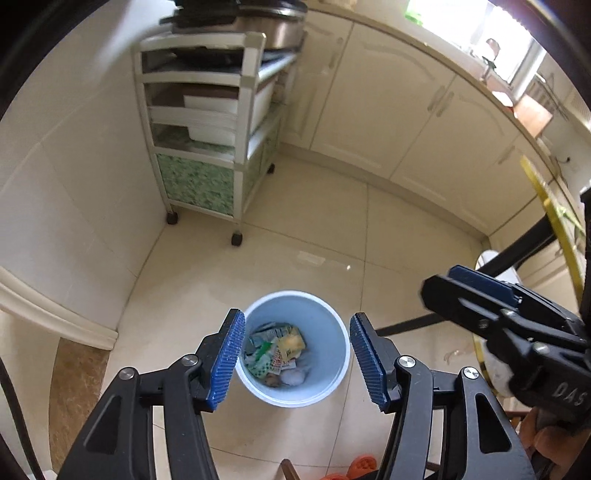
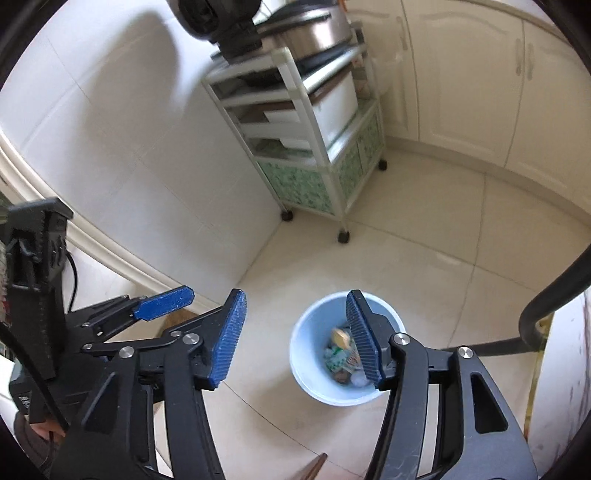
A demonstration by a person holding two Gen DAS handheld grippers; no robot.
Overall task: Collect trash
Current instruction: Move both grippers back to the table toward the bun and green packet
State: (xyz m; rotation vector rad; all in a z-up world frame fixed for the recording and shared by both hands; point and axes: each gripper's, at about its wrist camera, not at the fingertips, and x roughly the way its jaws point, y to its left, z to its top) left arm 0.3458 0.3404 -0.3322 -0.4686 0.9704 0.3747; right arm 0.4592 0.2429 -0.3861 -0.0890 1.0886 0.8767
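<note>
**Both grippers spread and empty above the trash bin**

A pale tiled floor fills the scene, bounded by a white tiled wall on the left of both views and a run of cream cabinets along the far side. In the corner between them stands a white shelf cart on dark castors, with green patterned panels low down, white trays on its shelves and a metal pot on top.

On the floor, well apart from the cart, stands a light blue bin, upright and round. Inside it lies the trash: crumpled green and white wrappers, a yellow packet and something white and wadded near the lower wall. In the right wrist view the same bin shows, partly covered by one finger, and a yellowish piece over the heap appears blurred.

The left gripper hangs over the bin, its blue ribbed pads standing apart on either side of the bin's mouth, with nothing between them. The right gripper is likewise spread, nothing held; one pad overlaps the bin's rim, the other lies over bare floor.

Each gripper also appears in the other's view: the right one at the right edge of the left view, the left one at the lower left of the right view.
</note>
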